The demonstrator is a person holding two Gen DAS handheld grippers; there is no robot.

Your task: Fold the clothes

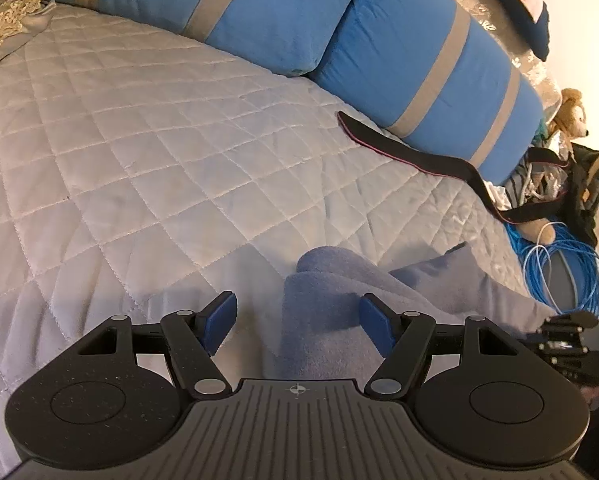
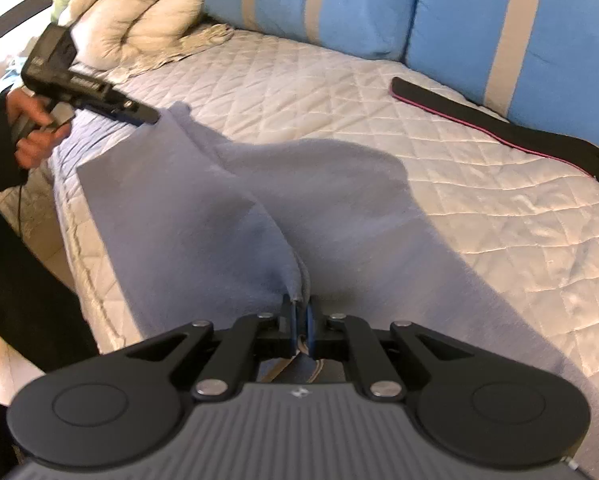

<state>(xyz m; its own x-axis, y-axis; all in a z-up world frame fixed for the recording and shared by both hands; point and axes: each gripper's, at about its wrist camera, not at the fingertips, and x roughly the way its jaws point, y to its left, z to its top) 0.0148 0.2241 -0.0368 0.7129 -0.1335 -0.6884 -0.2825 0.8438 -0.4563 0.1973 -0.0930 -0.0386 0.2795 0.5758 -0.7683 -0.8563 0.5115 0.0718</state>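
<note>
Our right tongs (image 2: 299, 320) are clamped on a near edge of the garment (image 2: 203, 216), which lies rumpled on the bed (image 2: 479, 216). Left tongs (image 1: 297, 322) gape w/ cloth between, ungripped. Risk: lifting one-sided drags & bunches it, w/ nothing holding the left end.
</note>
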